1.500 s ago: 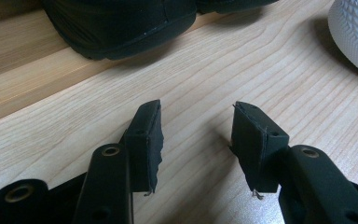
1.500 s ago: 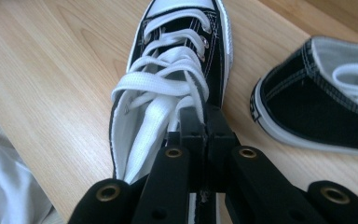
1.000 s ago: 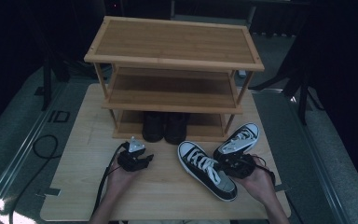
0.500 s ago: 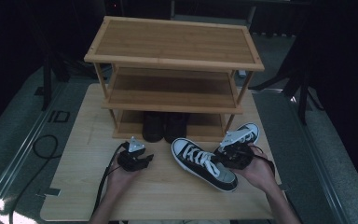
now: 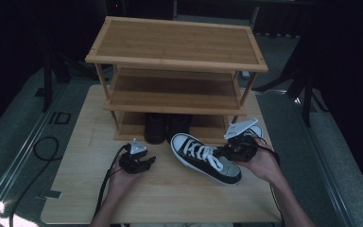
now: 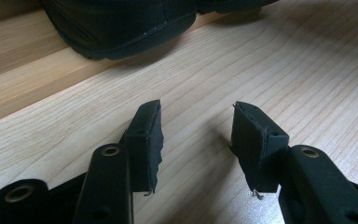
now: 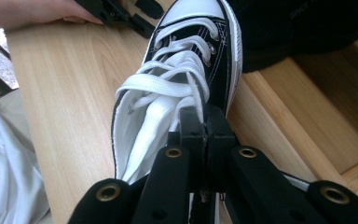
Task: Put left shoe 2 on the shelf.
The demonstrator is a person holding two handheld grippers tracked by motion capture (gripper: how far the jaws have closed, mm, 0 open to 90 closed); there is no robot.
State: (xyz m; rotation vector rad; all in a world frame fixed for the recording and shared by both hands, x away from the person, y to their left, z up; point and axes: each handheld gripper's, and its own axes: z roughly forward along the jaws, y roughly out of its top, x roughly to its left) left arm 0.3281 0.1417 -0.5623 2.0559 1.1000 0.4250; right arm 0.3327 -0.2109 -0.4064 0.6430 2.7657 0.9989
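Figure: a shoe being carried toward a rack, seen from three cameras. In the high view we see the three-tier bamboo shoe rack (image 5: 177,71) at twelve o'clock on the pale wooden table (image 5: 170,198), with a pair of black shoes (image 5: 166,126) on its bottom shelf. The black canvas sneaker with white laces and white toe cap (image 5: 203,157) lies near the table's centre, toe toward eleven o'clock, heel toward four o'clock. The right gripper (image 5: 234,150), at three o'clock from the sneaker, has its jaws pressed together on the side wall of the sneaker's collar; in the right gripper view (image 7: 208,135) the pads meet over the canvas edge beside the laces. The left gripper (image 5: 144,163), at nine o'clock from the sneaker, rests near the table with jaws spread and nothing between them, as the left gripper view (image 6: 200,135) confirms. A second sneaker (image 5: 257,130) lies partly hidden behind the right hand.

We judge the risks as follows. The pinch holds thin, flexible canvas at one end, so the toe may sag and swing, or the fabric may slip free. The toe cap already sits just beside the black shoes; pushing forward could nudge them or catch the shelf edge.
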